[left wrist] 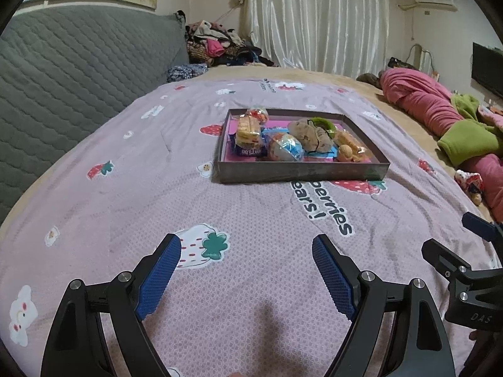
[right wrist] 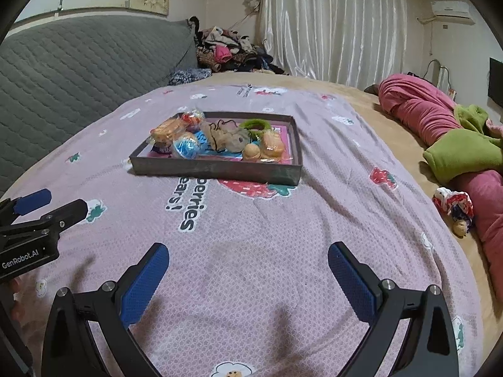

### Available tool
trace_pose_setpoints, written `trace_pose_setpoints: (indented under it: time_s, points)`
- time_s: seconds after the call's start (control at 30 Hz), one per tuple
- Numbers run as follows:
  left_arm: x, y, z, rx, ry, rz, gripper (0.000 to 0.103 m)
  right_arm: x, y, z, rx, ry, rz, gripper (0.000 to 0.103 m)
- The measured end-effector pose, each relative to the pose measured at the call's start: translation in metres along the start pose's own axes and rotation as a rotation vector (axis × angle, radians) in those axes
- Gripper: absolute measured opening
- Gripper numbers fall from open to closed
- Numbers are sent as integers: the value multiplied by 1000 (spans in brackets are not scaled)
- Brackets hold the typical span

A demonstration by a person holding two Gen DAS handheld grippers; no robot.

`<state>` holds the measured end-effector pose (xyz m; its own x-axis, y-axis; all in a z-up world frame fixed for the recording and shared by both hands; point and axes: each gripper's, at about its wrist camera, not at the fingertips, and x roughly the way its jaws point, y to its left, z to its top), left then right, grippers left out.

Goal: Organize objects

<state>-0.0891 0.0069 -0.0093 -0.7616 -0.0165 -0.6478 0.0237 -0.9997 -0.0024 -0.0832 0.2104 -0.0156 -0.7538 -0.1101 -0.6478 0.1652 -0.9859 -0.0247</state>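
A shallow dark cardboard tray [left wrist: 301,172] of crinkly wrapped snacks [left wrist: 250,136] sits mid-bed on a pink strawberry-print blanket [left wrist: 125,207]. Left gripper [left wrist: 246,270] and right gripper [right wrist: 248,278] hover spread and empty, well short. The packets look light and slippery; pinch their edges. Readable: "GenRobot.AI", "DAS".

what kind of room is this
Most likely a bedroom: the shallow box of snacks sits on a bed with a strawberry-print blanket and a grey quilted headboard, with long curtains behind.
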Motion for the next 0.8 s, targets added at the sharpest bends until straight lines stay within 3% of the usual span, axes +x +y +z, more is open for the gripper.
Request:
trace_pose_setpoints:
  time_s: [0.8]
  points:
    - [8, 0, -3, -9, 11, -4, 86, 6, 3, -4, -10, 18, 5, 102]
